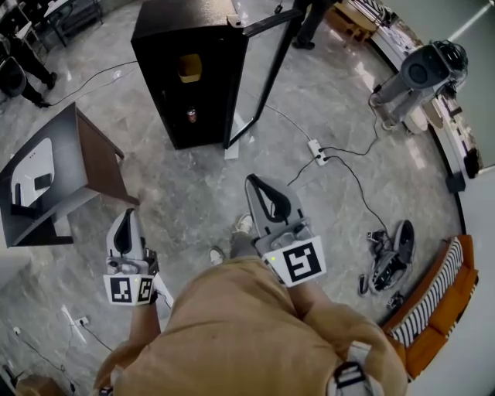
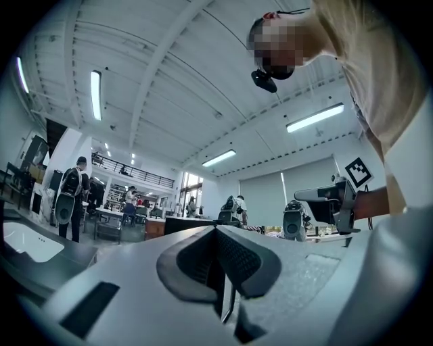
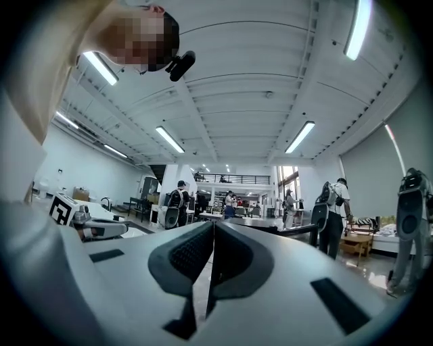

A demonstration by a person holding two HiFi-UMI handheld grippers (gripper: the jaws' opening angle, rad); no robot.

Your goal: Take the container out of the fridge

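Fridge [image 1: 186,23] with door open, one yellow container [image 1: 189,68] inside, left tongs [image 1: 127,215] and right tongs [image 1: 252,181] both closed, empty.

Underfoot: grey marbled stone floor [image 1: 193,193], glossy. Well ahead of left gripper [image 1: 127,216]: tall black fridge [image 1: 189,69], standing on floor, door swung open. Ahead-right of right gripper [image 1: 253,183]: white power strip [image 1: 317,151], black cables [image 1: 352,174] trailing. Left of left gripper: dark brown-sided desk [image 1: 73,166]. Right of right gripper: black gear heap [image 1: 390,259]; beyond, orange striped sofa [image 1: 441,302].
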